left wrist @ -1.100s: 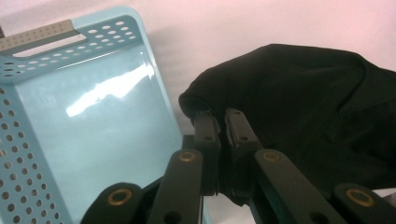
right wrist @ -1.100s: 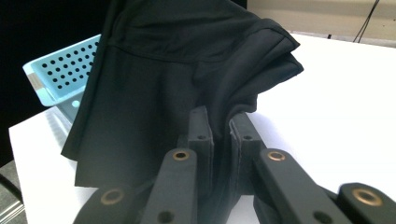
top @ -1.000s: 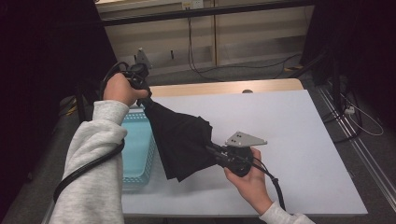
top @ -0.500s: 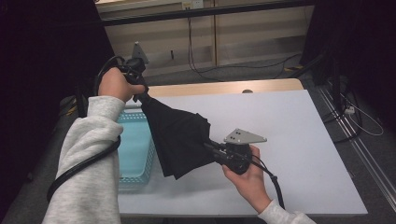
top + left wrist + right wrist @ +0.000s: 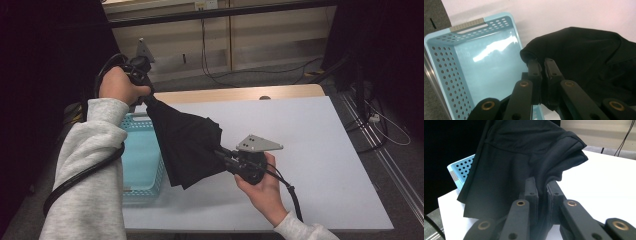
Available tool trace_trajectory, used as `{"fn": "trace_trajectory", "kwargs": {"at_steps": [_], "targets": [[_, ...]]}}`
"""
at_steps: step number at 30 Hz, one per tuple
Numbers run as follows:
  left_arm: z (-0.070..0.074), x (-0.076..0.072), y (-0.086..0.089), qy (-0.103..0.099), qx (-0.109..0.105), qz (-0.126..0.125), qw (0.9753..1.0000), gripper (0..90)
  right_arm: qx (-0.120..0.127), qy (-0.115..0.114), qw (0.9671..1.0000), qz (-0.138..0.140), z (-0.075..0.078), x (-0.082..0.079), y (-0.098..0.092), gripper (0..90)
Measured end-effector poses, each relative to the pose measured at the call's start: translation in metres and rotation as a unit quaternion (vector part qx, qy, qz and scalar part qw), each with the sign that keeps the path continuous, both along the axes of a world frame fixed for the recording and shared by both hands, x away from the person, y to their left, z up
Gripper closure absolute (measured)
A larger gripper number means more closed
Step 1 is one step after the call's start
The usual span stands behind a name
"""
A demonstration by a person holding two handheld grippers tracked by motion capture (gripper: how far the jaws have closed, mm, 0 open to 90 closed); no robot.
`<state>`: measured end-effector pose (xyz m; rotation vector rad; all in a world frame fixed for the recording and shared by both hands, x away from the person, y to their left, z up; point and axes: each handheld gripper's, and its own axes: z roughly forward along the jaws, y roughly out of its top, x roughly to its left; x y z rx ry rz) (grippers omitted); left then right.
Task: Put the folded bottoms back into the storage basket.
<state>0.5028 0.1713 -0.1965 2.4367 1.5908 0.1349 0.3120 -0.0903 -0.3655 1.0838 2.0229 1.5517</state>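
while clamped at both ends, black garment [image 5: 187, 145] aloft

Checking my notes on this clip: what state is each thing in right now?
Black garment: lifted, stretched between both tongs, hanging folds.
Left tongs: shut on the garment's edge, raised.
Right tongs: shut on the garment.
Blue basket: upright, nothing seen inside it.

Basket [image 5: 145, 165] partly behind sleeve [image 5: 92, 175]
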Motion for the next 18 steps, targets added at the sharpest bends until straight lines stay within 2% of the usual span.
{"fn": "trace_trajectory", "kwargs": {"at_steps": [3,6,13,18], "targets": [[0.002,0.000,-0.001,-0.002,-0.004,-0.003,1.0000,85.2,-0.002,0.000,1.0000,0.001,0.003,0.002,0.002,81.8],[0.004,0.000,-0.001,-0.004,0.000,0.001,1.0000,85.2,-0.008,-0.009,0.9999,0.002,0.005,0.001,0.004,81.8],[0.011,0.000,0.008,-0.004,0.005,0.006,1.0000,85.2,0.002,-0.008,0.9999,0.007,0.002,0.003,0.009,81.8],[0.017,-0.001,0.017,-0.004,0.007,0.012,0.9999,85.2,-0.001,-0.011,0.9998,0.015,0.002,0.003,0.017,81.7]]}}
